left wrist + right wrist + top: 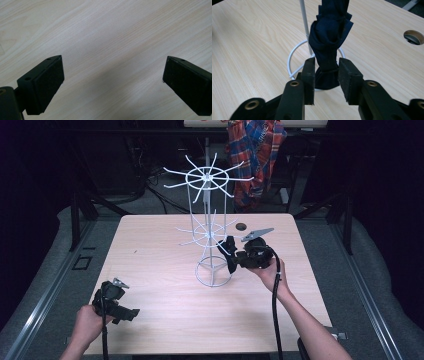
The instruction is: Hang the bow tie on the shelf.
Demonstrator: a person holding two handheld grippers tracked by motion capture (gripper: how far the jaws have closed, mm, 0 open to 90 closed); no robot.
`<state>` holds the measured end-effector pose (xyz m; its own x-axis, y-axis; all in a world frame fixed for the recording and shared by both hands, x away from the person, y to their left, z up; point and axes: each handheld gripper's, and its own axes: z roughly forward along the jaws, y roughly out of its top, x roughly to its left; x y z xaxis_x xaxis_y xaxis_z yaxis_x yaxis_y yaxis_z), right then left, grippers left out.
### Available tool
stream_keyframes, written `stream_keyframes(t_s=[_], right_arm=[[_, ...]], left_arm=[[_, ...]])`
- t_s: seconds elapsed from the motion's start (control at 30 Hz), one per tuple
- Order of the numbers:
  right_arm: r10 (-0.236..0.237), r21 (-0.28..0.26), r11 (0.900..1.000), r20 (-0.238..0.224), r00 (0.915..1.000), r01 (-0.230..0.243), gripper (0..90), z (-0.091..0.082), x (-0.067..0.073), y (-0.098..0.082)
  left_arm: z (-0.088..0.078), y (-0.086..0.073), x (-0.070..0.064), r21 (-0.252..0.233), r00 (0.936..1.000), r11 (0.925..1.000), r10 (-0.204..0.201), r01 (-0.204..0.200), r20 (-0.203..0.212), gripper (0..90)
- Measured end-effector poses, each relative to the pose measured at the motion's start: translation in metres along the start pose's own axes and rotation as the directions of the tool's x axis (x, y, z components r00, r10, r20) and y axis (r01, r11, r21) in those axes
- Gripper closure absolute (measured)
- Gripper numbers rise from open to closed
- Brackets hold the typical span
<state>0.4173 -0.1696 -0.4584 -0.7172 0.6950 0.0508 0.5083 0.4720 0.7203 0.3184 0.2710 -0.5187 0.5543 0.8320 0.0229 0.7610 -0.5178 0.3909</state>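
Observation:
A white wire rack with spoke arms stands mid-table; its pole and base ring appear in the right gripper view. A dark navy knotted cloth hangs beside the pole. My right gripper has its pads against the cloth's narrow lower part, one on each side. From above, that gripper is at the rack's right side with the cloth at its tips. My left gripper rests near the table's front left corner. It stands wide open over bare wood.
The light wooden table has a round cable hole behind the rack, which the right gripper view also catches. A plaid shirt hangs on a stand beyond the far edge. Dark floor surrounds the table.

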Motion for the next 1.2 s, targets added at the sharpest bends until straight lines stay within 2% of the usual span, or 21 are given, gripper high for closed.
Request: stream_keyframes(t_s=[0.1,0.23,0.43,0.63,0.77,0.97,1.2], right_arm=[[0.018,0.006,1.0,0.004,0.9998,-0.018,61.8,-0.005,0.0,0.001],[0.016,-0.003,1.0,0.008,0.9998,-0.016,51.5,-0.012,0.003,-0.001],[0.018,0.008,1.0,0.059,0.9981,-0.018,30.7,-0.024,0.004,-0.007],[0.005,0.019,1.0,0.098,0.9951,-0.007,16.4,-0.037,0.002,-0.016],[0.004,0.032,0.999,0.119,0.9929,-0.008,14.4,-0.043,0.0,-0.022],[0.024,0.038,0.999,0.137,0.9902,-0.03,12.3,-0.051,-0.005,-0.029],[0.041,0.059,0.997,0.155,0.987,-0.051,10.2,-0.054,-0.01,-0.037]], left_arm=[[0.001,0.003,-0.001,0.0,1.0,1.0,0.003,-0.003,0.004,3.7],[0.003,0.007,-0.002,-0.002,0.9999,0.9999,0.015,-0.015,0.009,3.7],[0.006,0.017,-0.006,-0.006,0.9987,0.9989,0.046,-0.046,0.021,3.6],[0.01,0.025,-0.009,-0.013,0.9976,0.998,0.063,-0.063,0.03,3.6],[0.011,0.027,-0.01,-0.009,0.9962,0.997,0.077,-0.077,0.041,3.6],[0.009,0.026,-0.01,-0.019,0.9966,0.9971,0.074,-0.073,0.036,3.6],[0.011,0.031,-0.011,-0.024,0.9952,0.996,0.087,-0.086,0.046,3.6]])
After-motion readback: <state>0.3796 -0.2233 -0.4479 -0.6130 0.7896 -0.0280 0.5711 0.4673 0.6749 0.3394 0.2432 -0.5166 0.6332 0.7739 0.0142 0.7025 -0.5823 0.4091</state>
